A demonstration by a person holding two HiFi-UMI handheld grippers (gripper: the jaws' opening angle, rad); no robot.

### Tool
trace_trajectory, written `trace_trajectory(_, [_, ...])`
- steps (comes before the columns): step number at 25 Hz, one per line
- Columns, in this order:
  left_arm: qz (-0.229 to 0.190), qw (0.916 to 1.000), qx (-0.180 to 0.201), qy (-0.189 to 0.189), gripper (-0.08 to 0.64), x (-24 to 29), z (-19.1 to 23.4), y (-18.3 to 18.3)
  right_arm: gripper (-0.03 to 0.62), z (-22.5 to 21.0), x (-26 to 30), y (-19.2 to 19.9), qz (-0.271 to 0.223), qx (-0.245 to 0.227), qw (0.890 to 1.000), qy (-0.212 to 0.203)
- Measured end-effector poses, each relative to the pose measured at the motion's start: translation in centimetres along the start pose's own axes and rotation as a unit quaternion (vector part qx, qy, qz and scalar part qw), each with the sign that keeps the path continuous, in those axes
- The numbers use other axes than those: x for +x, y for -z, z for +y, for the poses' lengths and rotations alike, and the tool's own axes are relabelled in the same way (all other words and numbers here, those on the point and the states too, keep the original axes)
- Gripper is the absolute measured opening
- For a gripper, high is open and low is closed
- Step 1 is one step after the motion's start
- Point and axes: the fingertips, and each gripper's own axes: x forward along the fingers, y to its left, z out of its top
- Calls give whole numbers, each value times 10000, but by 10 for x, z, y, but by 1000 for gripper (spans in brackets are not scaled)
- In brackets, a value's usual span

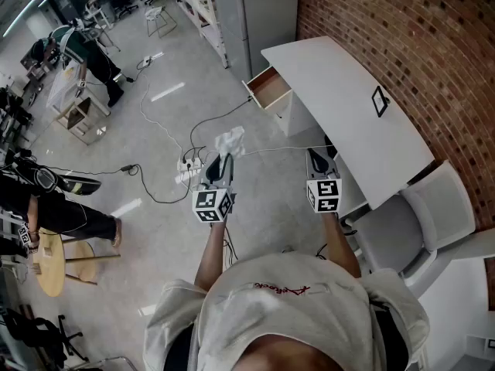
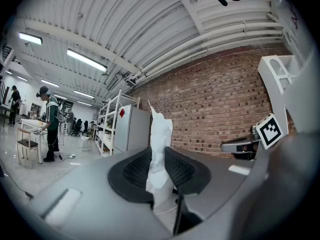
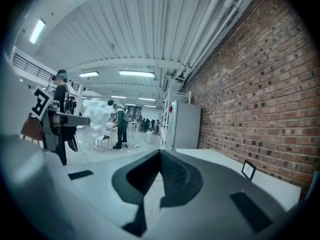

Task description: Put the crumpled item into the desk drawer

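Clamps paper [image 2: 159, 149] in left gripper [image 1: 221, 159], pads pressed on both sides of the white wad. Holds it in mid-air over the floor, well apart from drawer [image 1: 269, 90]. Shows drawer already pulled open at the far end of desk [image 1: 363, 110], nothing visible inside from the head view. Carries right gripper [image 1: 319, 161] alongside, near the desk edge, jaws closed tip to tip on nothing. Reads as the carry step: grasp done, placing not yet done. Calls next for taking left gripper forward and a bit right to above the open drawer, lowering the wad past the rim, then spreading the jaws. Needs no opening move from right gripper. Could snag light paper on the ribbed pads at release.
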Motion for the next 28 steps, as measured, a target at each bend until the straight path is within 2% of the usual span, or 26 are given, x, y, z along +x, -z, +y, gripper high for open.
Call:
trace_trajectory(10, [34,10000,-26,9,87,-8,12,0,12,18,1,-4,-11,-28,10000,-27])
trace_trajectory(13, [45,10000,-52,57,87,-10,15,3,12,21,-1,-7,-119,107,9999,35])
trace_trajectory(18, [50,9998,-73,157,87,-9,22,5,12,28,-2,-7,-75,38,9999,143])
trace_trajectory(28, [106,9995,-170,233,86,-4,43,20,12,52,14,8,44,91,9999,97])
